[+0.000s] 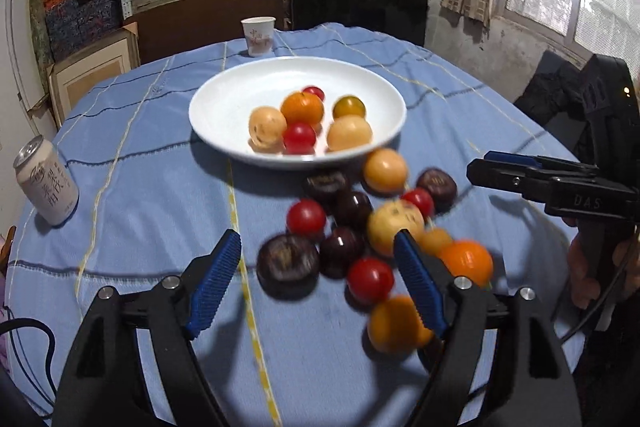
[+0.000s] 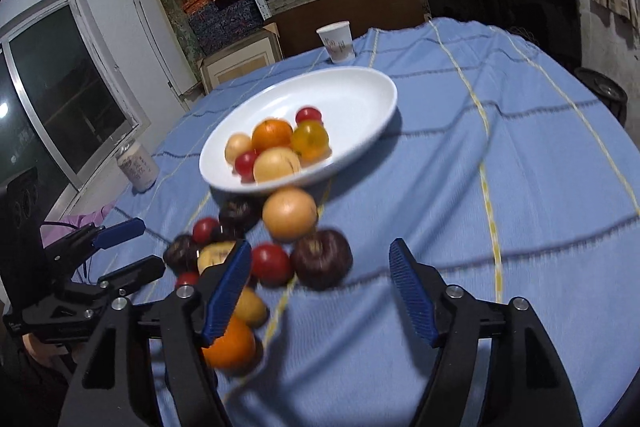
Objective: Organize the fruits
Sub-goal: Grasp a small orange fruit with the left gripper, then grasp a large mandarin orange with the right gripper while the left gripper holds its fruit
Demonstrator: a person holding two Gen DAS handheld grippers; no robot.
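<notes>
A white plate (image 1: 224, 107) on the blue tablecloth holds several fruits: an orange (image 1: 302, 108), pale yellow fruits and red tomatoes. In front of it lies a loose pile of fruits: dark purple ones (image 1: 287, 264), red tomatoes (image 1: 306, 217), oranges (image 1: 468, 261) and yellow ones (image 1: 385, 171). My left gripper (image 1: 318, 259) is open and empty, low over the pile's near side. My right gripper (image 2: 320, 271) is open and empty, beside the pile, near a dark purple fruit (image 2: 322, 259); the plate (image 2: 360, 95) lies beyond. Each gripper shows in the other's view: right (image 1: 484, 165), left (image 2: 132, 245).
A drink can (image 1: 46, 183) stands at the table's left edge. A paper cup (image 1: 258, 35) stands behind the plate. Shelves with stacked boxes fill the back wall. A window is on the right. Bare cloth lies right of the pile (image 2: 520, 187).
</notes>
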